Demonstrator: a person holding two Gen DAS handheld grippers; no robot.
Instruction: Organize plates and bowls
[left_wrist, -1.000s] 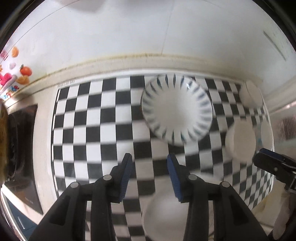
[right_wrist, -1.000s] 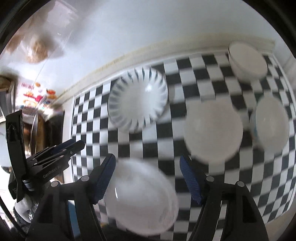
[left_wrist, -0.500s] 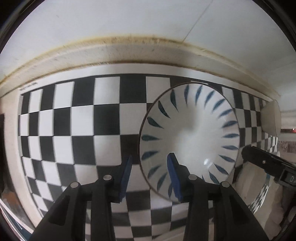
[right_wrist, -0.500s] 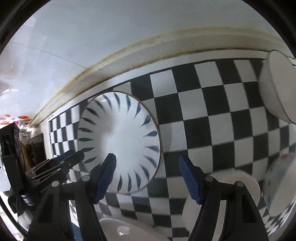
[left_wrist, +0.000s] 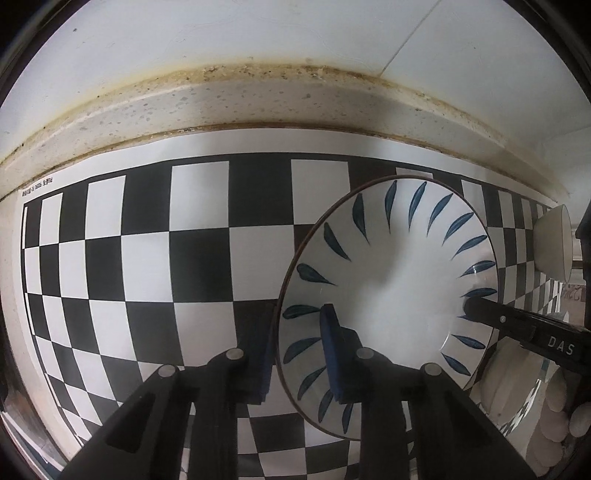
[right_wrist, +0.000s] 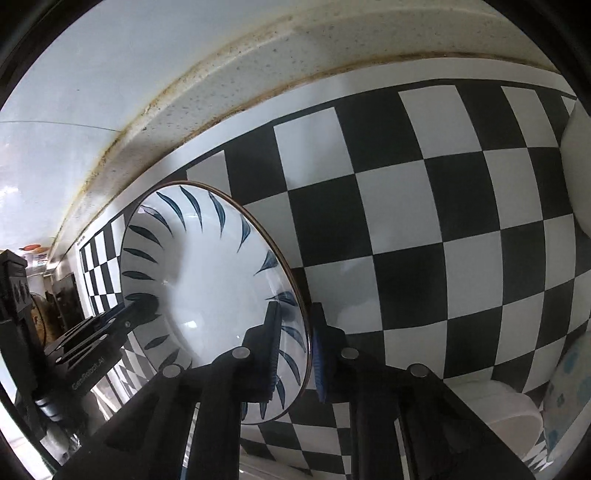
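One white plate (left_wrist: 388, 291) with blue leaf marks is sitting on the checked mat (left_wrist: 147, 258), and two hand-held grippers are showing, the left hand-held gripper (left_wrist: 299, 354) and the right hand-held gripper (right_wrist: 295, 354). Plain white bowls are numbering at least two: one bowl (left_wrist: 552, 243) by the mat's far edge and another bowl (right_wrist: 509, 417) nearer. Further pale dishes at the frame edges are showing too little for counting.

Both grippers descended and clamped the plate (left_wrist: 391, 295) rim.

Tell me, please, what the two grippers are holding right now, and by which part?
Both grip the blue-leaf plate by its rim: the left gripper on the plate's left edge, the right gripper on the opposite edge.
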